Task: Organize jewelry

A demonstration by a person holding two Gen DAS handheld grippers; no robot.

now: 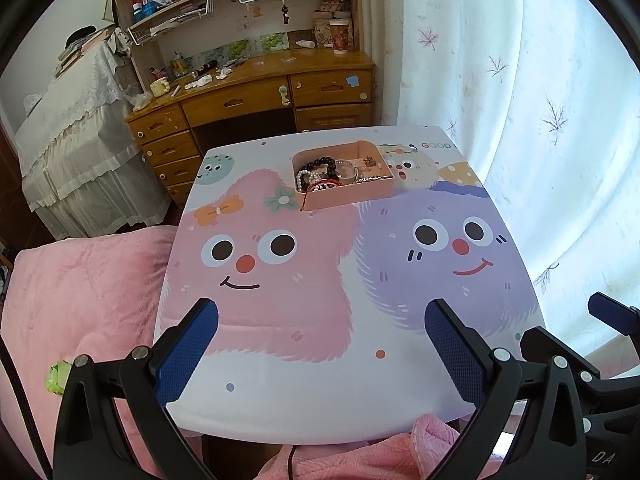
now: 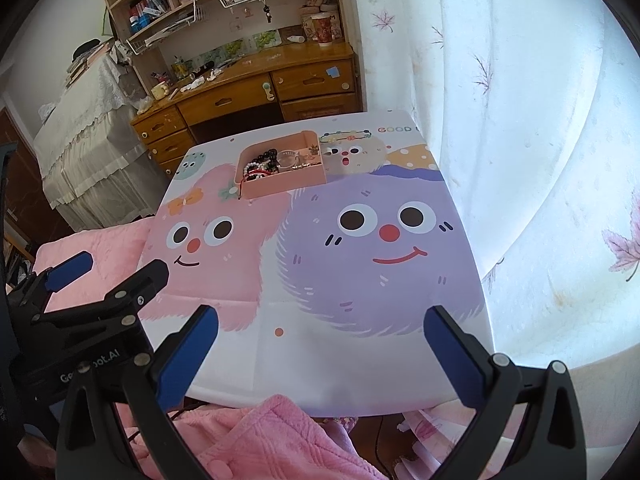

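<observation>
We hold the left gripper [image 1: 322, 344] and right gripper [image 2: 320, 350] side by side over the near table [image 1: 320, 396] edge, fingers wide and empty, facing the pink jewelry tray [image 1: 344, 196] at twelve o'clock, seemingly ready to reach.

I'm looking at my left gripper [image 1: 322, 344]: black angular arms carrying blue, fine-textured pads [image 1: 186, 354], with round silver screws shining at the joints. My right gripper [image 2: 320, 354] is showing the same build, black frame and blue pads [image 2: 454, 360]. White lettering is showing on the left body in the right wrist view, partly hidden.
</observation>
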